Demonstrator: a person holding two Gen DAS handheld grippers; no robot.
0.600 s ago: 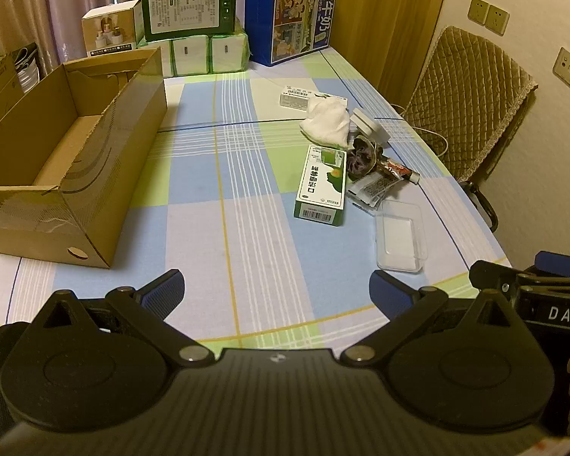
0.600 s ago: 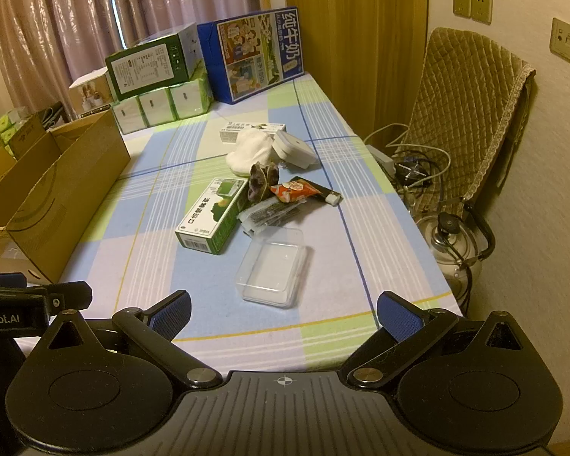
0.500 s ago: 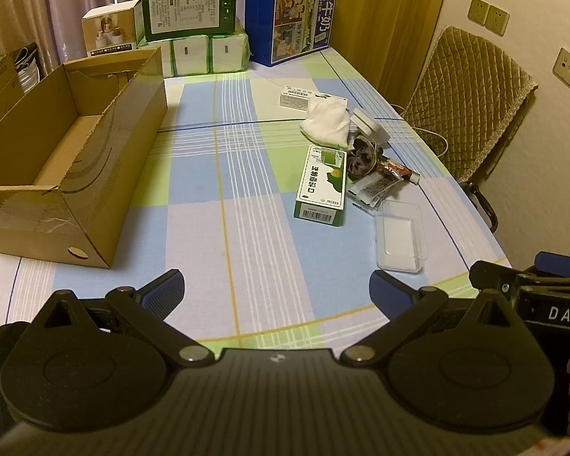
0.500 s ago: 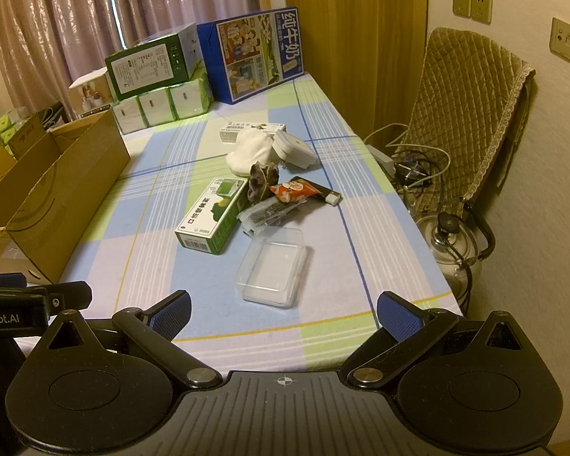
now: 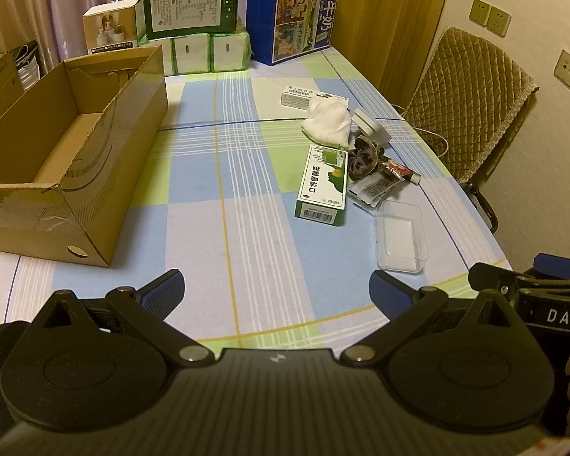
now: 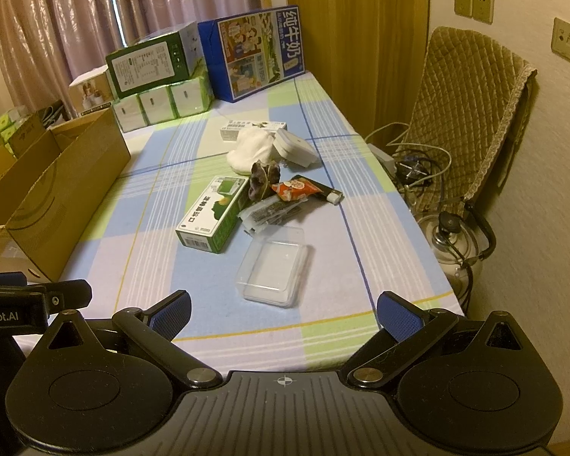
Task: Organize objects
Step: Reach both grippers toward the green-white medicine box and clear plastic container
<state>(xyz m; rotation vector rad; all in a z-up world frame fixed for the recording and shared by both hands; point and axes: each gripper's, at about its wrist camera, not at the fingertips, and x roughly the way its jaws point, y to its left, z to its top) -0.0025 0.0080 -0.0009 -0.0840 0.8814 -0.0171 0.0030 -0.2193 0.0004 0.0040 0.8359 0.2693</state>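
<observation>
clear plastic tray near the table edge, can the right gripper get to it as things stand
Probably yes. The right gripper is open and empty, and the clear plastic tray lies just ahead of its fingers with only bare tablecloth between. The green medicine box and snack packets sit beyond it.

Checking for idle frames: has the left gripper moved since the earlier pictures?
No. The left gripper frames the cardboard box and green carton exactly as before.

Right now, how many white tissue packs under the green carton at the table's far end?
3 show, side by side under the green carton: left, middle, right. More may sit hidden behind them.
</observation>
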